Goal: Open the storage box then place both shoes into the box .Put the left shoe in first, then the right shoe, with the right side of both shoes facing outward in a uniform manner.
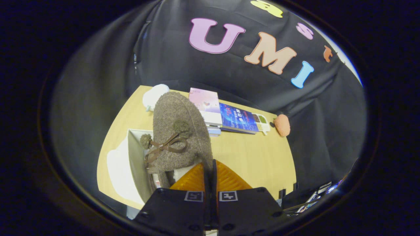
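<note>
— What have the tongs (210, 170) got?

— A fuzzy brown shoe (178, 131) with a thin brown bow and two small pom-poms on top. The two fingers are drawn almost together, only a thin slit left between them, and they pinch the shoe's heel edge. The toe points away from the fingers toward the booth's wall.

— And the storage box?

— The storage box (136, 157) sits on the wooden counter (249, 154), below the shoe and a little to its left. It is open: one pale inner wall shows, with a white flap (119, 173) lying flat on the counter beside it.

— Anything inside the box?

— The shoe hides most of the opening. Under its heel some lighter material shows, but I cannot tell what it is, nor whether the other shoe is in there.

— Is the held shoe in the box?

— It hangs over the opening; whether it touches the box I cannot tell.

— What else is on the counter?

— At the far edge, a white rounded thing (156, 95), a pink book (205, 101) on a stack, a blue booklet (238, 119) next to it, and an orange rounded object (282, 125) at the end.
</note>
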